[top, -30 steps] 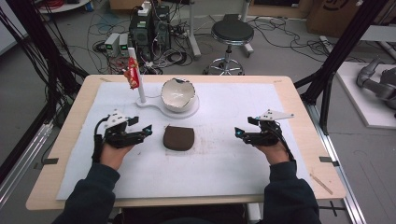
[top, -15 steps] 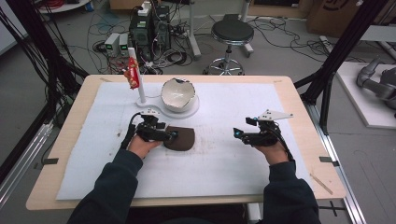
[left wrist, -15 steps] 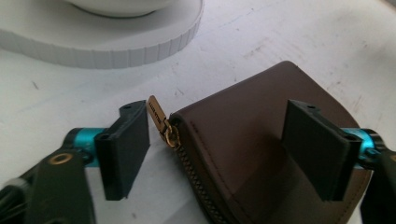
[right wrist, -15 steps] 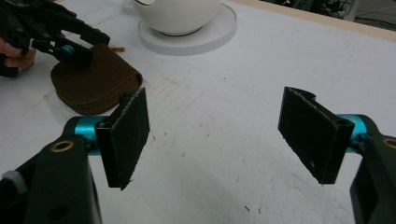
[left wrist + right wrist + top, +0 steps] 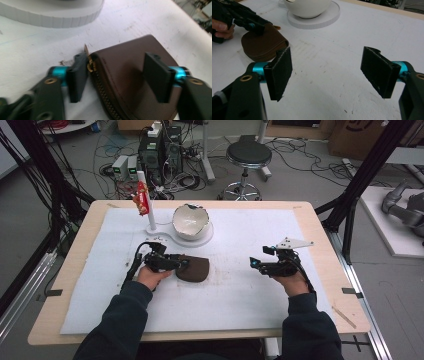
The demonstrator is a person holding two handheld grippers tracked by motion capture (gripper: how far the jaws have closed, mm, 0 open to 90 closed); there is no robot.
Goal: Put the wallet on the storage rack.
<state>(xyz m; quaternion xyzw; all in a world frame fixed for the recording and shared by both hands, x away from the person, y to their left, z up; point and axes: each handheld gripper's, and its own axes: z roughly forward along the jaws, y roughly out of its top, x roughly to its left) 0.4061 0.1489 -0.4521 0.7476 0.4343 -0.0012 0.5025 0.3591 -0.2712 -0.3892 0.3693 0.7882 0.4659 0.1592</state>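
A brown leather zip pouch (image 5: 197, 269) lies on the white mat (image 5: 240, 290) near the table's middle. My left gripper (image 5: 183, 264) is open at the pouch's left end. In the left gripper view one jaw stands on the mat beside the brass zipper pull (image 5: 90, 65), and the other hangs over the pouch's (image 5: 125, 75) top face. Neither pad presses the leather. My right gripper (image 5: 256, 264) is open low over bare mat to the right of the pouch, with nothing between its jaws (image 5: 329, 75). In the right gripper view the pouch (image 5: 263, 46) lies at the far left.
A white cracked-rim bowl (image 5: 190, 220) sits on a round white base (image 5: 204, 239) just behind the pouch. A white post holding a red snack packet (image 5: 141, 202) rises at the base's left end. Dark crumbs dot the mat around the pouch.
My left gripper has moved right from the mat's left side to the pouch and now straddles its zipper end. The right gripper has hardly moved.
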